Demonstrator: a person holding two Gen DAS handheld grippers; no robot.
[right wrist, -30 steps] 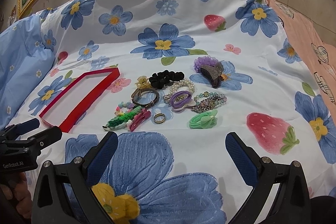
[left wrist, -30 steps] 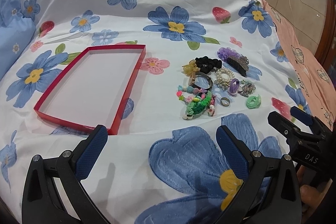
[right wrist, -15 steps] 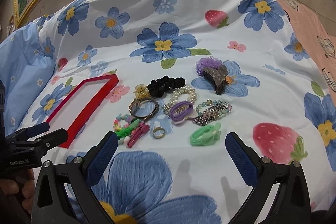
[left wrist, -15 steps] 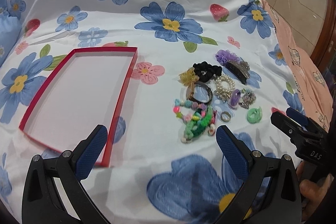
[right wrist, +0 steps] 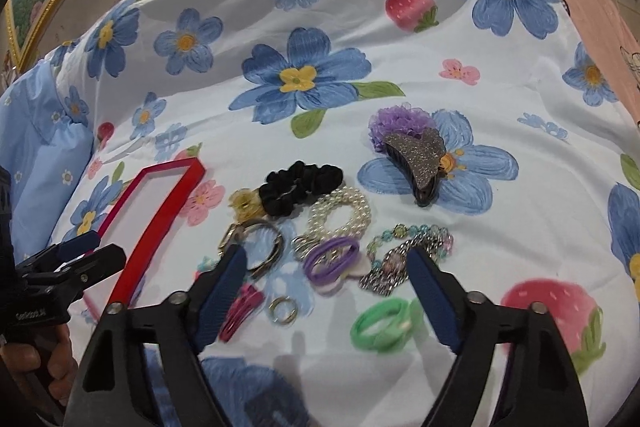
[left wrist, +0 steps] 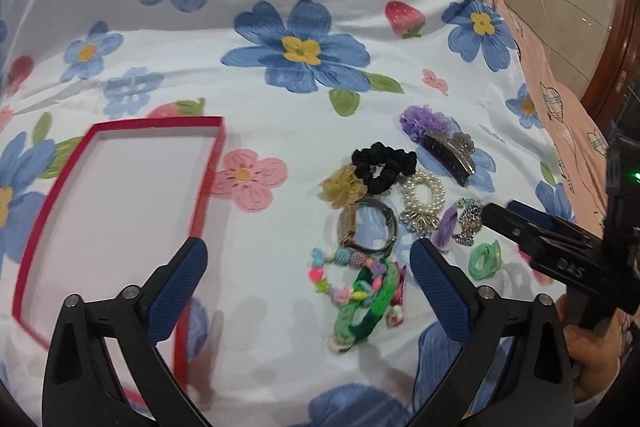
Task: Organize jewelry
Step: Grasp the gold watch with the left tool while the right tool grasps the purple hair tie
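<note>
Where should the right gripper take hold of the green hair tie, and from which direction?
Grip the green hair tie across its narrow width, coming straight down. It lies flat as a doubled oval loop, clear of the other pieces, between the open right gripper's fingers.

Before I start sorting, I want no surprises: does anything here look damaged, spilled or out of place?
Nothing stands out. The red tray lies flat, nothing in it, and the jewelry sits loose in one cluster to its right, the black scrunchie and glitter claw clip among it. Both grippers, left and right, are open.
</note>
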